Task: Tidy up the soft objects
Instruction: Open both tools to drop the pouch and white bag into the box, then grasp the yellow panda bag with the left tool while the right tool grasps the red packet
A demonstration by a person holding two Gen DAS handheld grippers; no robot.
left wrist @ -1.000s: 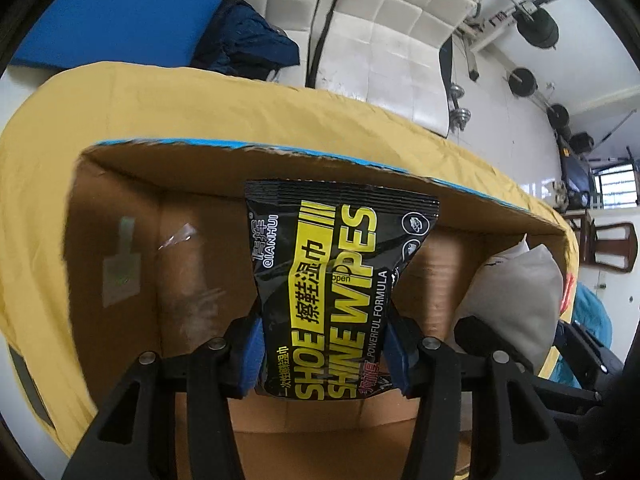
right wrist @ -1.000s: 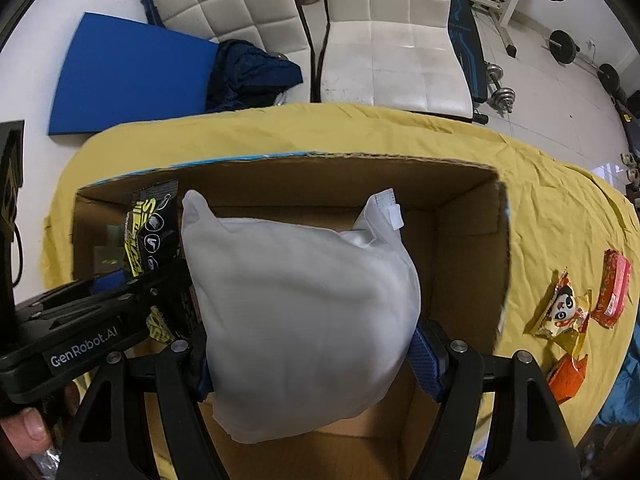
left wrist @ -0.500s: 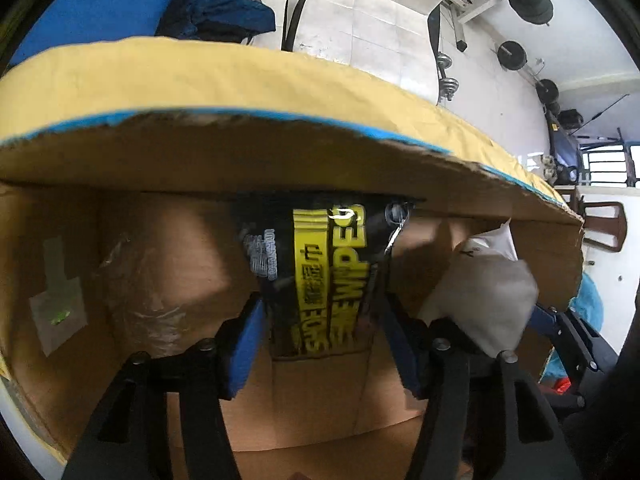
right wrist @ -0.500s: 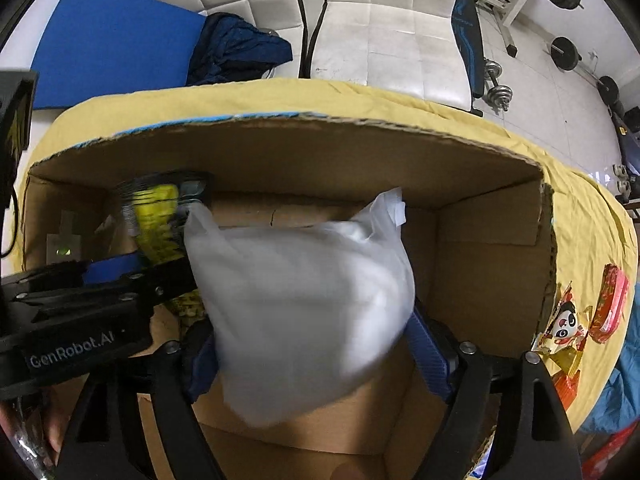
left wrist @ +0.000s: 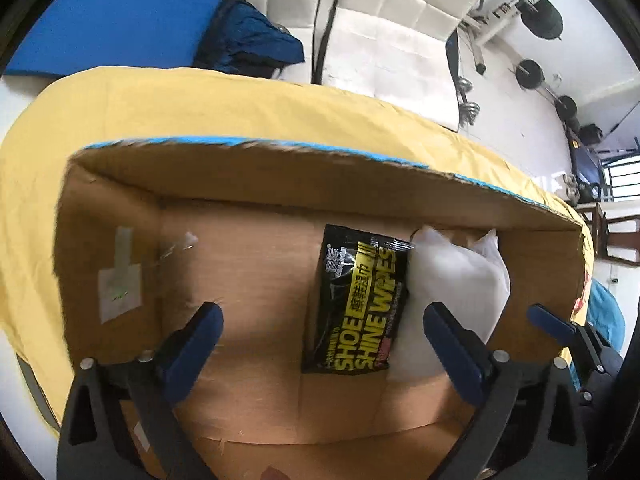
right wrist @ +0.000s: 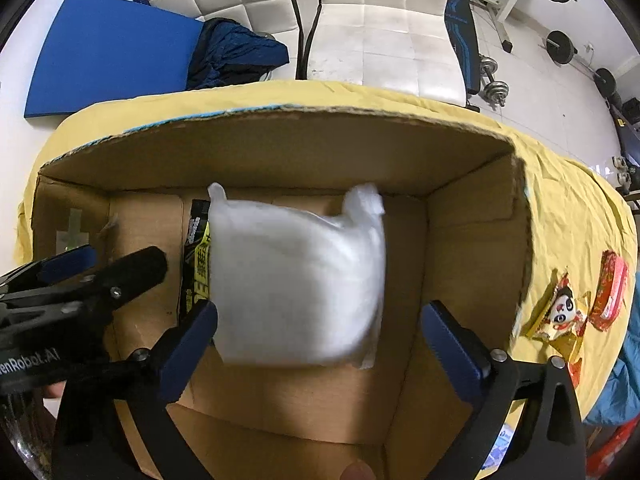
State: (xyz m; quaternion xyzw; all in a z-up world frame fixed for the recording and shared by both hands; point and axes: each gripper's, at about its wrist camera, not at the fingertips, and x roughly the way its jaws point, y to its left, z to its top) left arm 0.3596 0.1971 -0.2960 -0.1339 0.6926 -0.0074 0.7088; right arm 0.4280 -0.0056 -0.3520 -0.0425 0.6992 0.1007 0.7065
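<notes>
nearest, the left gripper (left wrist: 322, 334) and right gripper (right wrist: 318, 330) both hang spread wide with nothing between their blue pads. below them, on the floor of the open brown cardboard box (right wrist: 476, 236), the black-and-yellow shoe wipes pack (left wrist: 358, 298) lies touching the soft white fabric pouch (right wrist: 296, 284) on its right. beyond the box, the yellow cloth-covered table (right wrist: 568, 200) carries small red and yellow snack packets (right wrist: 564, 312).

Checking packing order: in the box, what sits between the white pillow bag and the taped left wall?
The black shoe shine wipes pack, lying against the white pillow bag; left of it, bare cardboard floor up to the taped left wall of the cardboard box. Clearest in the left wrist view.
</notes>
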